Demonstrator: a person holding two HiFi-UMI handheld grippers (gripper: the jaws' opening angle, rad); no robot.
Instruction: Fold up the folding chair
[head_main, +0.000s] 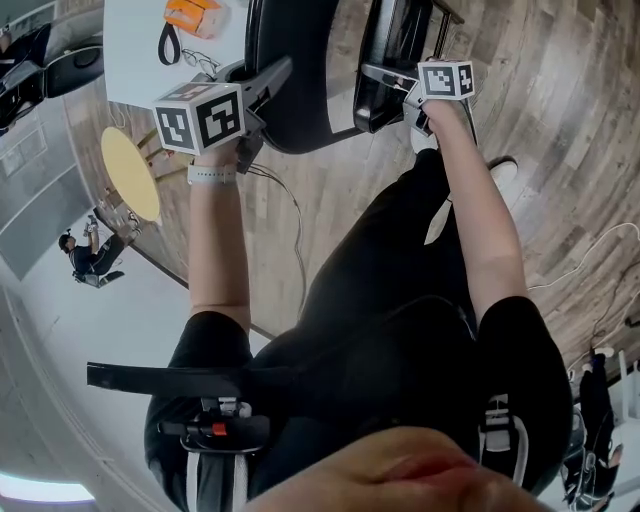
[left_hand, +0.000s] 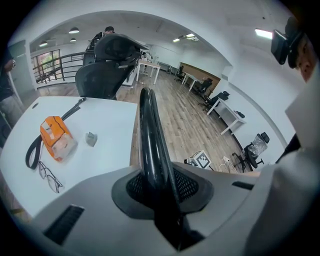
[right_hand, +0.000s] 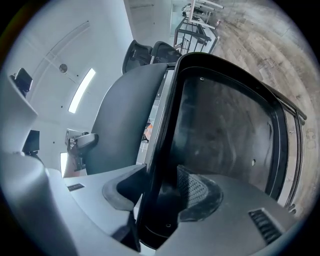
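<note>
The black folding chair stands on the wood floor in front of me. In the head view its curved backrest (head_main: 290, 70) is at top centre and its seat (head_main: 395, 40) is to the right of it. My left gripper (head_main: 262, 85) is shut on the backrest's top edge (left_hand: 150, 135), which runs straight out between its pads (left_hand: 190, 185). My right gripper (head_main: 395, 95) holds the seat's front rim (right_hand: 167, 150), with a pad on each side. The seat's underside (right_hand: 225, 130) is tilted up toward the backrest (right_hand: 125, 115).
A white table (head_main: 130, 50) stands just left of the chair, with an orange packet (left_hand: 56, 137), glasses (left_hand: 47, 175) and a black strap (head_main: 168, 42) on it. A round yellow stool (head_main: 130, 172) and a floor cable (head_main: 295, 220) are near my legs. Office chairs (left_hand: 105, 70) stand beyond the table.
</note>
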